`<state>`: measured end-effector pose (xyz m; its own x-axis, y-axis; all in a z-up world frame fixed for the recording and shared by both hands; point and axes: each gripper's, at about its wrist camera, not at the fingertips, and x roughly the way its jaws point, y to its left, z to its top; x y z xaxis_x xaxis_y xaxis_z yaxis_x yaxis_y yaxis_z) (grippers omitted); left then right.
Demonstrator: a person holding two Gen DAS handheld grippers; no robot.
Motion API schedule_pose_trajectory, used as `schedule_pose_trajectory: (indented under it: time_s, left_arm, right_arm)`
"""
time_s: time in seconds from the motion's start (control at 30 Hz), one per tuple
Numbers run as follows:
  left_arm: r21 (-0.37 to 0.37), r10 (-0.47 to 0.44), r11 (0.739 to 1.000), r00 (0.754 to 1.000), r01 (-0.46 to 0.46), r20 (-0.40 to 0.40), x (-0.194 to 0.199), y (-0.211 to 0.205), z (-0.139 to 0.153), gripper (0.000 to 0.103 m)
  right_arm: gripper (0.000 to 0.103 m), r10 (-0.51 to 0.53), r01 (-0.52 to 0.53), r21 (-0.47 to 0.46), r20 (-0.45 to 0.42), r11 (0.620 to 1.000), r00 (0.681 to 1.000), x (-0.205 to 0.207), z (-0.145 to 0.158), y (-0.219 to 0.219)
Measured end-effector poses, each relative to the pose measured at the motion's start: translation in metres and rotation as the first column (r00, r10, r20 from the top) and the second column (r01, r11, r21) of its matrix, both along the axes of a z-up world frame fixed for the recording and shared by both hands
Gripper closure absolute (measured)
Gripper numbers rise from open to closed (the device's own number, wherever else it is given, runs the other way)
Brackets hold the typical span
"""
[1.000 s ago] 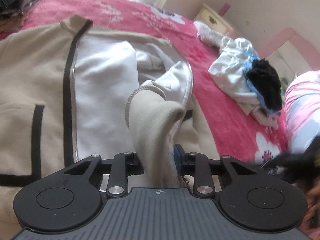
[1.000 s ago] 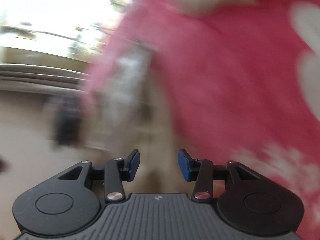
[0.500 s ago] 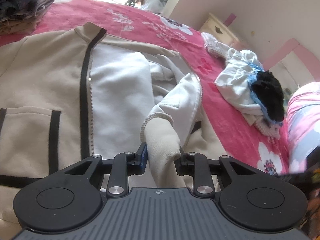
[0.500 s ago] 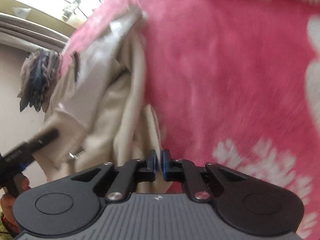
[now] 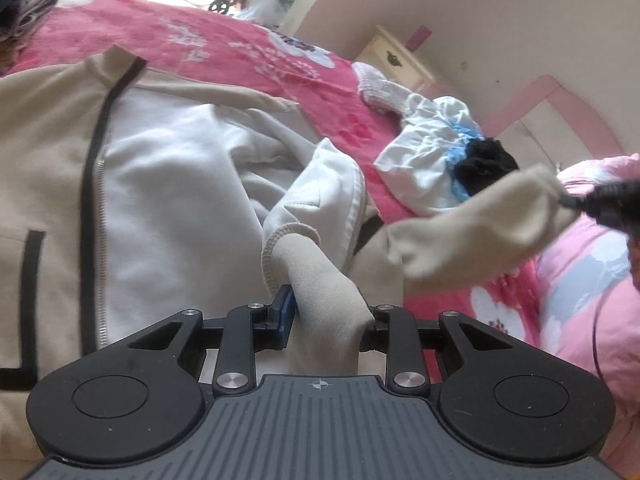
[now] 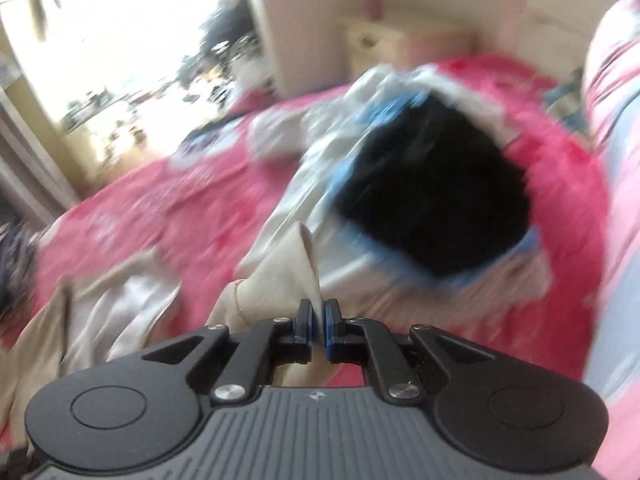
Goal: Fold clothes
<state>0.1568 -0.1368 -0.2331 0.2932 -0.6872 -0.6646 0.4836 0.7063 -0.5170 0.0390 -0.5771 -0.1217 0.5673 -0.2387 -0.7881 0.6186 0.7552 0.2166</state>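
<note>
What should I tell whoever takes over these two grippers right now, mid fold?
Left gripper: shut on a fold of the beige zip-up jacket with black trim, near its open front.
Right gripper: shut on the jacket's beige sleeve, held lifted above the pink floral bedspread.
Done: jacket spread open, both grips set.
Left: lay the sleeve across the body, then fold. The pile of white, blue and black clothes is unfolded.

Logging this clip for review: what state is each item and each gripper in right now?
Beige jacket: unzipped, spread open on the bed, white lining showing.
Sleeve: lifted off the bed, stretched out to the right.
Left gripper: shut on a bunch of jacket fabric.
Right gripper: shut on the sleeve end.
Pile of clothes: crumpled, unfolded, white, blue and black.
Bedspread: pink, rumpled.
</note>
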Motion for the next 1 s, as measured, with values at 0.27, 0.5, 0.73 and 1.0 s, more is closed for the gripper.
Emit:
schedule_pose_trajectory:
  time_s: [0.27,0.5,0.73,1.0]
  left_arm:
    - [-0.009,-0.037,0.999,0.999,0.037,-0.009,0.000,-0.016,-0.002,0.076]
    - [-0.022,-0.062,0.998,0.997,0.061,-0.036,0.001,-0.022,-0.008,0.076]
    - [-0.120,-0.053,0.992,0.987,0.035,-0.151,0.010,-0.014,-0.014,0.077]
    - [-0.290,-0.051,0.956,0.940,-0.052,-0.338,0.021,0.011,-0.025,0.081]
  right_arm:
    - [0.096,-0.125,0.125,-0.059,-0.005,0.990,0.992,0.006,0.007,-0.048]
    - [0.080,-0.205,0.206,0.036,-0.026,0.978,0.978,-0.011,-0.024,-0.048]
    - [0.061,0.041,-0.059,0.555,0.045,0.830,0.998,0.000,-0.086,0.071]
    - [0.056,-0.020,-0.073,0.848,0.099,0.525,0.995,0.010,-0.168,0.155]
